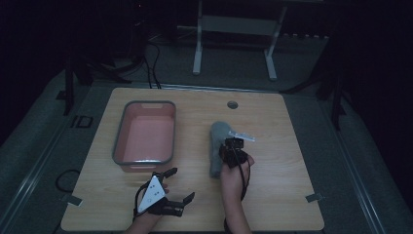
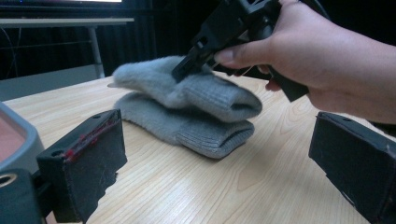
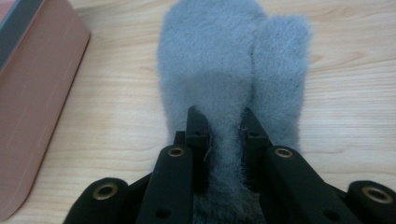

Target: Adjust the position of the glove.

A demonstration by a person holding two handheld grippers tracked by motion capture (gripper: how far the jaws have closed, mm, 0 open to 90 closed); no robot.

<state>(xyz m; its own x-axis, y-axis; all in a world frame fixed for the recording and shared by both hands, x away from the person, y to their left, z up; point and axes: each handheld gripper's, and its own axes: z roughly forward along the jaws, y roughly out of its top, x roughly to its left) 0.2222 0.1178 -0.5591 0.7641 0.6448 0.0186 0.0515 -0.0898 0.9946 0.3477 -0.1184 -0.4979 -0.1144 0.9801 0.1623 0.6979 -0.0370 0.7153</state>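
Room beyond the table (image 1: 292, 204) is nearly black from my high view, so I can't make out much past the white desk frame (image 1: 234, 29) at the back; the R gripper (image 1: 233, 148) itself reads as a dark lump there, jaws not resolvable from above. In the R gripper view the cuff end of the grey socks (image 3: 233, 70) is cut off behind the jaws, and the pink bin (image 3: 32, 93) is clipped at the frame's left edge. In the L gripper view the right hand (image 2: 317, 56) covers most of the R gripper's body, and I see just a corner of the bin. Edges/room: socks (image 1: 217, 146) lie right of centre on the tabletop, well apart from the bin (image 1: 144, 132) to their left and from every table edge; open wood all round them, esp. toward the near and right sides. L gripper (image 1: 168, 195) sits near the front edge, just below the bin, jaws wide apart w/ nothing between them, pointing at the socks. R gripper (image 3: 223, 135) is clamped on the upper sock, jaws pinching a ridge of fabric. Socks: two fuzzy grey ones, stacked w/ the top one offset, ribbed cuffs toward the L gripper, toes pointing toward the far edge.
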